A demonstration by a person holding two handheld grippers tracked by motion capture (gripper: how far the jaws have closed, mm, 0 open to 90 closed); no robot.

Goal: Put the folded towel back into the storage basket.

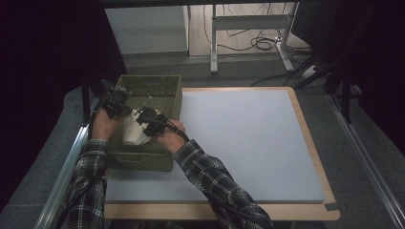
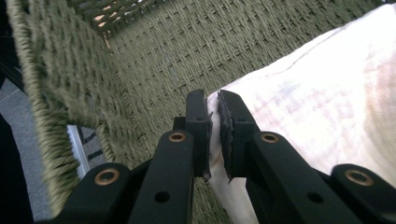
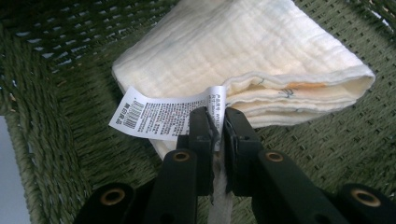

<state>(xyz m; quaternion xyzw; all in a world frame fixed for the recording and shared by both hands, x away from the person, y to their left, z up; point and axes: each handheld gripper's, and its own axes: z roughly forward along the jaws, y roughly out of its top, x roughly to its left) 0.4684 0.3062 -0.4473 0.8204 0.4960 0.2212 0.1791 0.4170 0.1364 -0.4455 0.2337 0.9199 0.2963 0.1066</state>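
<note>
High view: a person in plaid sleeves reaches both grippers into a green woven basket [image 1: 169, 98] that sits at the left end of a pale mat [image 1: 248, 138] on the table [image 1: 313, 138]. A folded cream cloth [image 1: 133, 133] hangs between the two grippers, inside the basket and just above its floor. The left gripper [image 1: 125, 109] is at the cloth's far left corner, close to the basket's left wall; the right gripper [image 1: 145, 125] is over the cloth's near right part.

Left gripper view: the left gripper [image 2: 214, 105] has its jaws narrow, pinching an edge of the cloth [image 2: 327, 112], with cloth showing in the slit between the pads. The basket's woven wall [image 2: 154, 60] rises right behind and to the left of the jaws.

Right gripper view: the right gripper [image 3: 217, 116] also has its jaws narrow, clamped on the cloth's [image 3: 243, 51] layered edge just where a white care label [image 3: 159, 114] is sewn on. The label sticks out to the left of the jaws. The folded layers run off to the right, above the basket's floor [image 3: 322, 144].
</note>
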